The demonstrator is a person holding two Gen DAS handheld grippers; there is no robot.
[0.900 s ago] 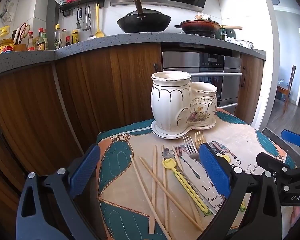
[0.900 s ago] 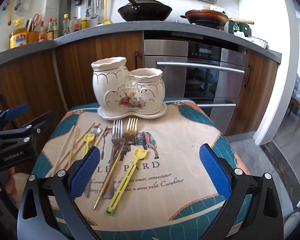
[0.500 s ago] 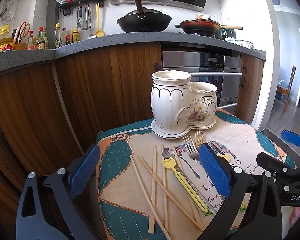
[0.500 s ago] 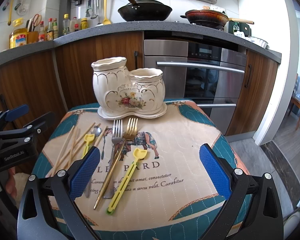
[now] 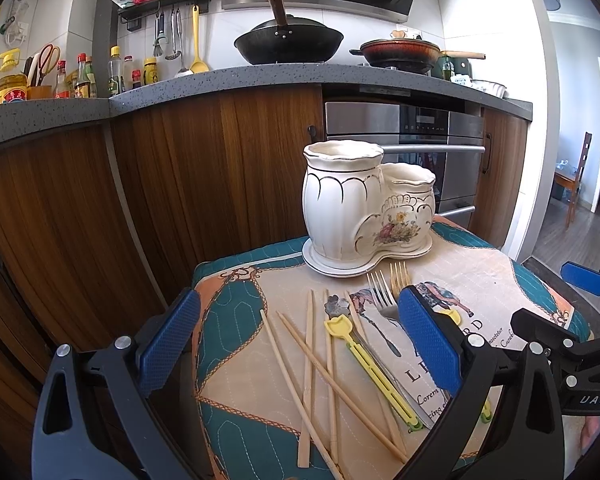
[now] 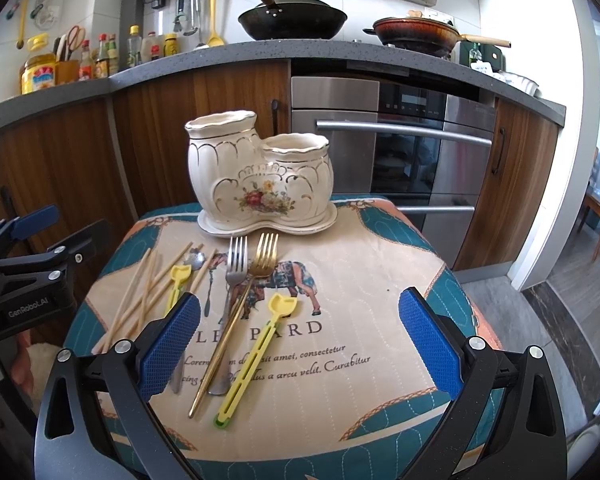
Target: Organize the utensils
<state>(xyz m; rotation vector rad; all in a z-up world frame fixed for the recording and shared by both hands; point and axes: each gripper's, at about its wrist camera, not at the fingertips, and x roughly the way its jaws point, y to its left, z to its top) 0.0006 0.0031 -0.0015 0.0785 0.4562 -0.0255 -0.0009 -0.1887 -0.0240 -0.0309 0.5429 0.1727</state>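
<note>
Cream ceramic holder (image 5: 364,216) with two cups stands at the centre of the left wrist view, on a quilted cloth (image 5: 236,360) over the surface. Below it, in the lower middle of the frame, lie the chopsticks (image 5: 308,364), their long axes running from the bottom edge up toward the holder, with a yellow utensil (image 5: 370,364) beside them. The left gripper (image 5: 296,344) has its fingers (image 5: 168,344) spread wide and empty, the chopsticks lying between and just ahead of them. In the right wrist view the holder (image 6: 260,176) sits at upper centre; a silver fork (image 6: 232,276), a gold fork (image 6: 256,272) and a second yellow utensil (image 6: 260,344) lie lengthwise at lower centre-left. The right gripper (image 6: 300,344) is also wide open, holding nothing, and looks the nearer one for the forks.
</note>
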